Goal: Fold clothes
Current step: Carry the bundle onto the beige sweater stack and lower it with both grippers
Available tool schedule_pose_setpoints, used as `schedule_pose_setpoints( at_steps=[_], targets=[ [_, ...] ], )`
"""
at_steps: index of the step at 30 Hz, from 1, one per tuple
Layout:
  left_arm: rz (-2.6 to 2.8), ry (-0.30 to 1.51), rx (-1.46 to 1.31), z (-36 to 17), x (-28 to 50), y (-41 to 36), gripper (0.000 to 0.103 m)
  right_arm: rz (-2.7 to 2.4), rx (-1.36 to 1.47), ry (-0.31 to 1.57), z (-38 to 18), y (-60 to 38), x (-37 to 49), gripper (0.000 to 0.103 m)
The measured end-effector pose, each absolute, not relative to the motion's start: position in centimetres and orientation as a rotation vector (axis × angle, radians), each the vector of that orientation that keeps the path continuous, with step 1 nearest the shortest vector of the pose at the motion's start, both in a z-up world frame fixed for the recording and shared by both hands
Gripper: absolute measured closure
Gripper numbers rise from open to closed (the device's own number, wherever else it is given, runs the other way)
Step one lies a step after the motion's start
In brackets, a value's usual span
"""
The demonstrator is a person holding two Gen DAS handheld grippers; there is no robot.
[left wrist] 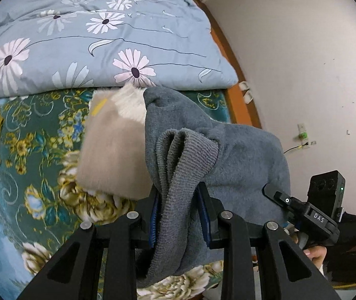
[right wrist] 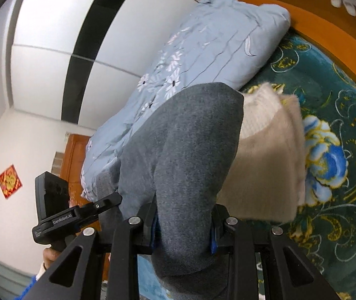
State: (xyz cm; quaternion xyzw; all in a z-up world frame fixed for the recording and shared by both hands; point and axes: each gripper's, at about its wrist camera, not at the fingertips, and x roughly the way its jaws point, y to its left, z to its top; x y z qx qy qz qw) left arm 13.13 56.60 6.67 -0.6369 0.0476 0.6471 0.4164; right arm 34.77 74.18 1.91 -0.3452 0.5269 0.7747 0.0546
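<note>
Grey fleece garment with a ribbed cuff (left wrist: 185, 165) hangs above the green flowered bedspread (left wrist: 35, 135) in the left wrist view, its cuff pinched between the narrow jaws of the left gripper (left wrist: 179, 215). A beige fuzzy cloth (left wrist: 113, 150) hangs beside it. A blue daisy-print quilt (left wrist: 103, 37) lies behind.

From the right wrist view, the right gripper (right wrist: 184, 227) also clamps the grey fabric, and the other gripper is at lower left.

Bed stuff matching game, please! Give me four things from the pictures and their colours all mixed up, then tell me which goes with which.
Things:
1. garment clamped in the left gripper
2. folded quilt
3. bedspread
4. furry cloth

Colours:
A. dark green with flowers
B. beige
C. grey
D. pale blue with daisies

Pairs: 1-C, 2-D, 3-A, 4-B
</note>
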Motion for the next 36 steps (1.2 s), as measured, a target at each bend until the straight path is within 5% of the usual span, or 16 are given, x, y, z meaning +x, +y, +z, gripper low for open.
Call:
schedule_pose_setpoints(
  at_steps=[14,25,28,36],
  targets=[
    [1.563,0.195,-1.705,-2.1,5.7,62.9,0.073,2.162,-1.134,1.696,-6.5,79.1,28.4,0.072],
    [1.514,0.037,-1.733,-3.6,4.2,61.6,0.066,2.137,-1.157,1.728,-7.9,80.2,28.0,0.061],
    [1.567,0.033,-1.715,-2.2,4.0,60.6,0.065,2.107,-1.170,1.649,-6.7,80.7,29.1,0.048],
    [1.642,0.165,-1.479,3.4,7.7,59.8,0.061,2.275,-1.176,1.232,0.4,78.0,29.5,0.048]
  ],
)
